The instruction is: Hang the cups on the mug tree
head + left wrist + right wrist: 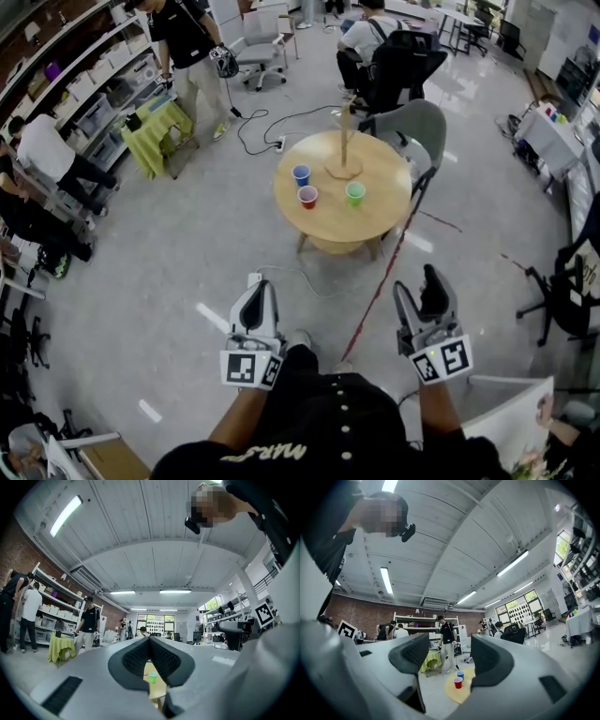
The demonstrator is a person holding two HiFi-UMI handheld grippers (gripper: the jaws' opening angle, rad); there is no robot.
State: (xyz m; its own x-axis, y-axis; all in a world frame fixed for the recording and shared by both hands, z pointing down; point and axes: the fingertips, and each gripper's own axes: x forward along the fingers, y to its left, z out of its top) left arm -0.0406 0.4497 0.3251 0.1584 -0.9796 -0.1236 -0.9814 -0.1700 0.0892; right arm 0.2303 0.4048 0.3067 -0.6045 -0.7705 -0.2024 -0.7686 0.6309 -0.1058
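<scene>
Right tool empty, red cup upright

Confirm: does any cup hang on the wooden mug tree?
No, blue plastic cup, red plastic cup and green plastic cup all stand on the round wooden table.

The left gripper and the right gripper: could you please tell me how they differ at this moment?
The left gripper's jaws are together; the right gripper's stand apart. The left gripper view shows the green cup below its closed jaws, while the right gripper view frames the red cup and blue cup in its gap. Both are empty and held well short of the round table.
</scene>
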